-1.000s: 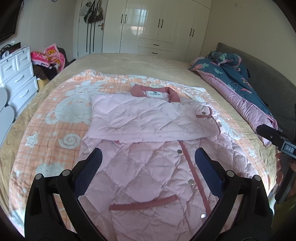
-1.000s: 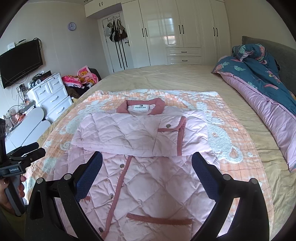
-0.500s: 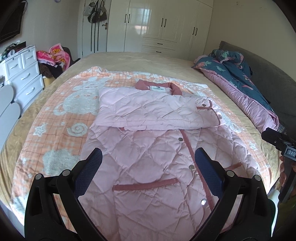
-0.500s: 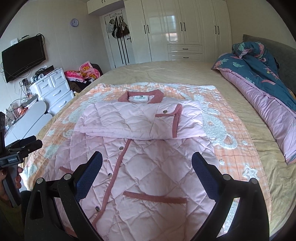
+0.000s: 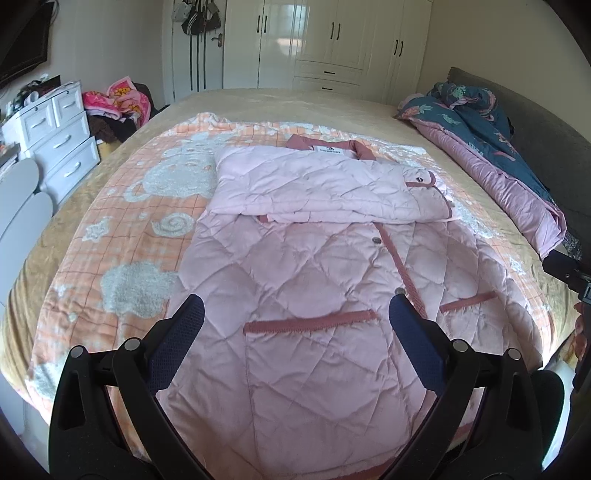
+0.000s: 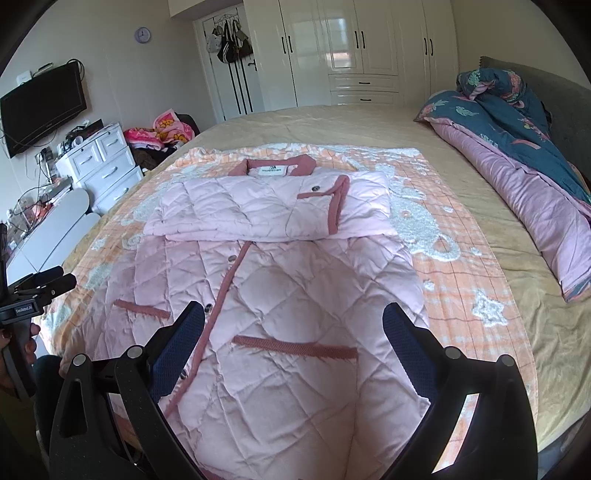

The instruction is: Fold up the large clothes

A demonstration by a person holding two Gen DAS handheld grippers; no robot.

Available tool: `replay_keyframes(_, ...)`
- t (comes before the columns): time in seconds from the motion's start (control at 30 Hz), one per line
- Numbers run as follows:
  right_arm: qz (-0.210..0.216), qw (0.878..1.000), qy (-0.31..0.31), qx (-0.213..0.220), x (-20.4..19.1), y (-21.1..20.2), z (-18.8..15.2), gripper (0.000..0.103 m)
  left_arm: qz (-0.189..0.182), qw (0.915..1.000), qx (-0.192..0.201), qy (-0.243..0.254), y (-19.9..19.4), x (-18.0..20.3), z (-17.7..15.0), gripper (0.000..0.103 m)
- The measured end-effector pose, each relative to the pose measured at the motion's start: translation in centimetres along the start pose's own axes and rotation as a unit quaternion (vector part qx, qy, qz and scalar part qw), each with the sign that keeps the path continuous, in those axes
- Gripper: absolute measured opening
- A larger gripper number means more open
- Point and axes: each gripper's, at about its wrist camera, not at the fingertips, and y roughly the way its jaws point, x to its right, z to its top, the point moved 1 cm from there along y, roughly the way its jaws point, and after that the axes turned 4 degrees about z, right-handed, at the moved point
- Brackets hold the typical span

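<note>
Pink quilted coat (image 5: 314,280) lies flat on the orange blanket (image 5: 122,229) on the bed, sleeves folded across the chest. Left gripper (image 5: 295,325) and right gripper (image 6: 293,325) hang above its lower half, fingers wide, holding nothing. Collar label (image 6: 271,170) too small to read. Only right view shows TV (image 6: 42,107) & wall clock (image 6: 141,34).

Bright bedroom: glossy white wardrobes (image 6: 354,51), white drawer chest (image 6: 101,162), wall-mounted television (image 6: 42,107), round clock (image 6: 142,34).

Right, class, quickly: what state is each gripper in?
Left gripper: open, holding nothing, above the pink coat.
Right gripper: open, holding nothing.
</note>
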Motion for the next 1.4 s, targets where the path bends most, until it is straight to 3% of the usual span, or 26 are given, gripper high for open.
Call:
replay_keyframes(0.33,-0.004,0.999,0.010,-0.049,2.2,0.5,-3.1,0.096,0.017,0.9994,-0.025,-0.018,0.3,-2.1,-3.2,0.094)
replay_keyframes(0.67,-0.024,0.994,0.045,-0.099,6.1,0.9,-7.4,0.096,0.019,0.9947,-0.080,-0.061,1.2,-6.4,-7.5,0.094)
replay_keyframes(0.9,-0.030,0.992,0.056,-0.111,7.8,0.1,-8.9,0.096,0.002,0.9907,-0.100,-0.092,1.0,-9.0,-9.6,0.093)
replay_keyframes(1.13,-0.012,0.987,0.063,-0.144,8.9,-0.2,-10.8,0.096,-0.032,0.9857,-0.127,-0.106,1.3,-9.7,-10.8,0.062)
replay_keyframes(1.4,0.027,0.976,0.083,-0.198,9.5,0.7,-12.7,0.096,-0.023,0.9847,-0.142,-0.098,3.1,-8.4,-11.4,0.065)
